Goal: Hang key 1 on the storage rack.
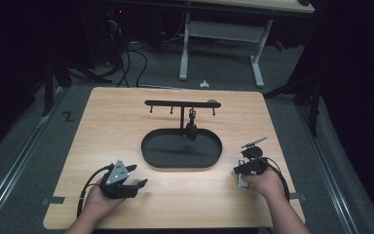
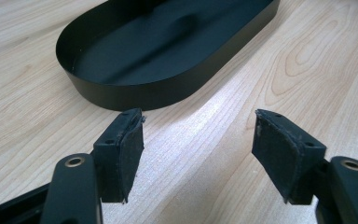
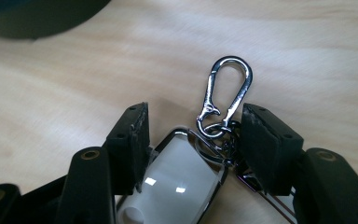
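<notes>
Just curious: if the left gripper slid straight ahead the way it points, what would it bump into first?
Probably the black oval tray: its wall lies just ahead of the open left gripper, slightly left of centre, with bare table between.

Light wooden bench (image 1: 126, 204) with rounded corners, grey carpet floor around it. Near the middle, a black oval metal tray (image 1: 151, 158) with a low rim; a thin black post rises from its far side and carries a black horizontal hanger bar (image 1: 175, 103) with small pegs. A small dark item (image 1: 191, 127) hangs from the bar, down by the post. Left gripper (image 1: 137, 176) sits low on the bench near the front left, held in a hand, grey three-cornered plate on top, jaws apart with nothing between them, pointing right toward the tray. Right gripper (image 1: 242, 170) near the front right edge, held in a hand; a small pale keyring item (image 1: 242, 181) lies just beside it on the bench. White-legged desk (image 1: 221, 44) behind.
</notes>
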The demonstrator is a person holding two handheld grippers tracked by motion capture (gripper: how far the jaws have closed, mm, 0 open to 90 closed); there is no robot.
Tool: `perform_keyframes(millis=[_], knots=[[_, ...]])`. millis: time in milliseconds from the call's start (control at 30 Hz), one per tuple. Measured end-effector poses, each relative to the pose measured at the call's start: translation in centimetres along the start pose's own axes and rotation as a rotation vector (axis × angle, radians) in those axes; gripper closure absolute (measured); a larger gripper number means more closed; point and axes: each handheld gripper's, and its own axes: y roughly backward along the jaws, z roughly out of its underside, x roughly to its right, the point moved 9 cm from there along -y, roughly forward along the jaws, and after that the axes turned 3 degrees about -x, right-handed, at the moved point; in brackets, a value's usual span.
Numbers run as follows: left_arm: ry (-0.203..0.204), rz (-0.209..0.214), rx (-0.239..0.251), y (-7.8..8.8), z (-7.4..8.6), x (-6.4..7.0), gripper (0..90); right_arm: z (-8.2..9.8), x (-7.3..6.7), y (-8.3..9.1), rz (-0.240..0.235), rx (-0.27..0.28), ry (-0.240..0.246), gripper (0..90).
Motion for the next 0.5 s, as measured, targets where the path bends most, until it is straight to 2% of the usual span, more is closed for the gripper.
perform_keyframes(millis=[33, 67, 167, 200, 233, 333, 433, 500], knots=[[0.000, 0.000, 0.000, 0.0, 0.0, 0.0, 34.1, 0.3, -0.3, 0.1, -0.006, 0.002, 0.022, 43.7], [0.000, 0.000, 0.000, 0.0, 0.0, 0.0, 34.1, 0.3, -0.3, 0.1, -0.006, 0.002, 0.022, 43.7], [-0.003, 0.003, -0.004, -0.1, 0.0, 0.1, 34.1, 1.2, -1.9, 0.4, -0.035, 0.000, 0.071, 44.1], [-0.003, 0.003, -0.004, -0.1, 0.0, 0.1, 34.1, 1.2, -1.9, 0.4, -0.035, 0.000, 0.071, 44.1], [-0.006, 0.005, -0.007, -0.1, 0.0, 0.2, 34.1, 1.1, -2.3, 0.8, -0.037, 0.022, 0.082, 45.6], [-0.007, 0.004, -0.007, -0.1, 0.0, 0.2, 34.1, 0.6, -2.3, 1.4, -0.032, 0.040, 0.086, 49.1], [-0.008, 0.003, -0.007, -0.1, 0.0, 0.2, 34.1, -0.1, -1.8, 1.8, 0.002, 0.054, 0.087, 56.9], [-0.005, 0.002, -0.004, -0.1, 0.0, 0.1, 34.1, -0.3, -1.5, 1.4, 0.011, 0.022, 0.089, 62.7]])
